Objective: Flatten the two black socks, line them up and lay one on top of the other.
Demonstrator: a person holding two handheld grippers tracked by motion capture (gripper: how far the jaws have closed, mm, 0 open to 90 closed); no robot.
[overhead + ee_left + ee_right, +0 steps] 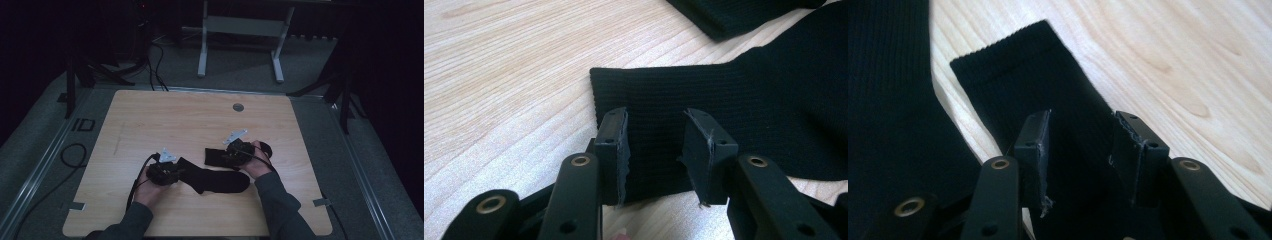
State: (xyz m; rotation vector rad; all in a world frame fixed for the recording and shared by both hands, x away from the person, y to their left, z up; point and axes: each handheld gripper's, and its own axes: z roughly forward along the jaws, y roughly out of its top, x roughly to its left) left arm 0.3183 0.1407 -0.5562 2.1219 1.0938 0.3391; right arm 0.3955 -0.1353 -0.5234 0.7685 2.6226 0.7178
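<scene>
Two black socks lie on the wooden table (150, 125). The nearer sock (220, 181) lies flat, with its ribbed cuff (744, 95) toward my left gripper (176, 171). That gripper (655, 145) is open, its jaws low over the cuff end with flat fabric showing between them. The farther sock (212, 156) runs under my right gripper (231, 156), its other end showing past the right hand. My right gripper (1080, 150) is open too, its jaws straddling that sock (1013, 65) a little behind the cuff. The nearer sock (888, 100) lies beside it.
A round grey grommet (238, 107) sits near the table's far edge. Beyond the table stand a white frame (240, 30) and dark stands on grey carpet. Bare wood spreads over the far half and left side of the table.
</scene>
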